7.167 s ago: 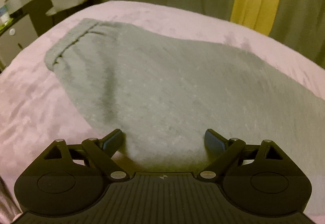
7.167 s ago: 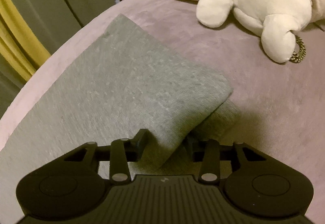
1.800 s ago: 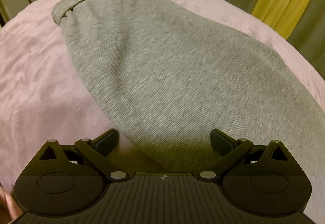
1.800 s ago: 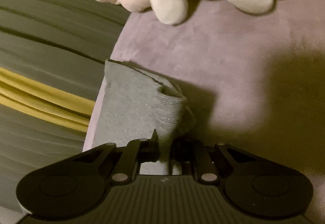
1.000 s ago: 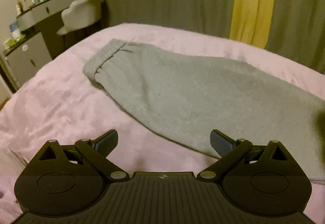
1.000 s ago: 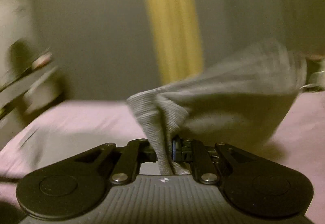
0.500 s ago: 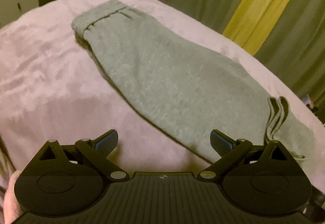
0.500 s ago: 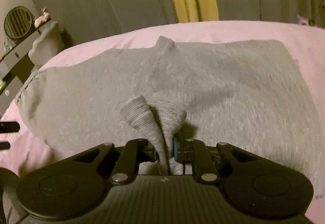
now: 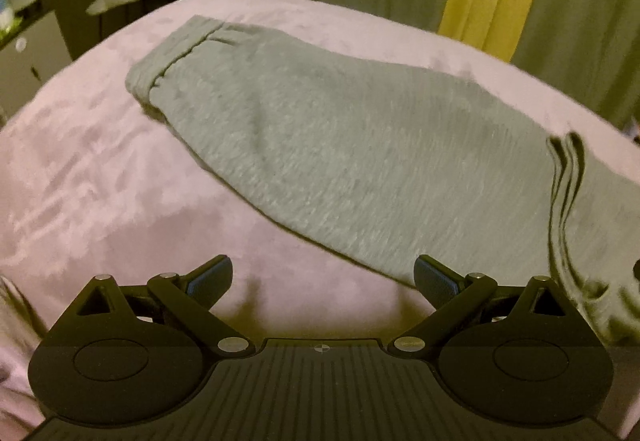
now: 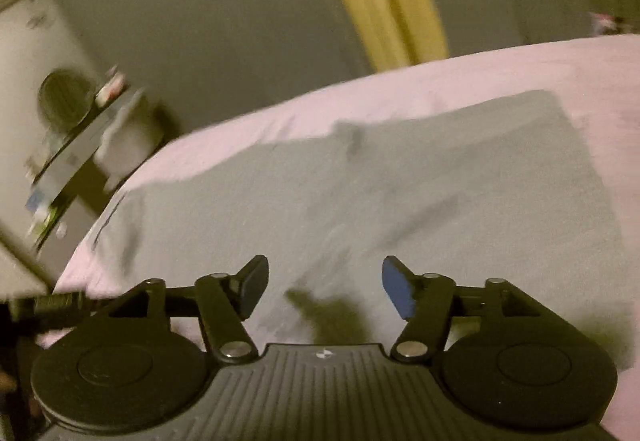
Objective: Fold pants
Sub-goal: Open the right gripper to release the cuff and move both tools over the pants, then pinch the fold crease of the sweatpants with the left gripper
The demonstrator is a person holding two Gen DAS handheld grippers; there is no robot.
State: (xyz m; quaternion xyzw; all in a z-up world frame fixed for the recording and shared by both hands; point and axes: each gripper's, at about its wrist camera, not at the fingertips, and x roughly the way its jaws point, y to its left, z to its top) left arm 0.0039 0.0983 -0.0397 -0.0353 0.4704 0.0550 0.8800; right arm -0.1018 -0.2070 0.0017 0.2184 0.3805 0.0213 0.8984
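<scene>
**Cuffs let go on top of the pants: first fold laid down**

Left wrist view: the left tongs (image 9: 323,279) hung wide open over the pink bed (image 9: 80,169), holding nothing, just short of the near edge of the grey pants (image 9: 340,153). The pants lay lengthwise across the bed, waistband (image 9: 172,57) toward the dresser (image 9: 36,21). At the right, the ribbed leg cuffs (image 9: 566,177) now rested on top of the fabric; a second before, that part of the pants was bare and flat.

Right wrist view: the right tongs (image 10: 324,291) were opening, with no cloth between the pads. Half a second earlier they had the two cuffs pinched tight. The picture was blurred, but the pants (image 10: 400,201) showed as one broad grey panel on the bed (image 10: 520,65), lying smooth, with only a shadow below the tongs.

Judged from this, the leg ends had been carried over and dropped, so the pants were doubled once. A further fold, toward the waistband, probably remained.
</scene>
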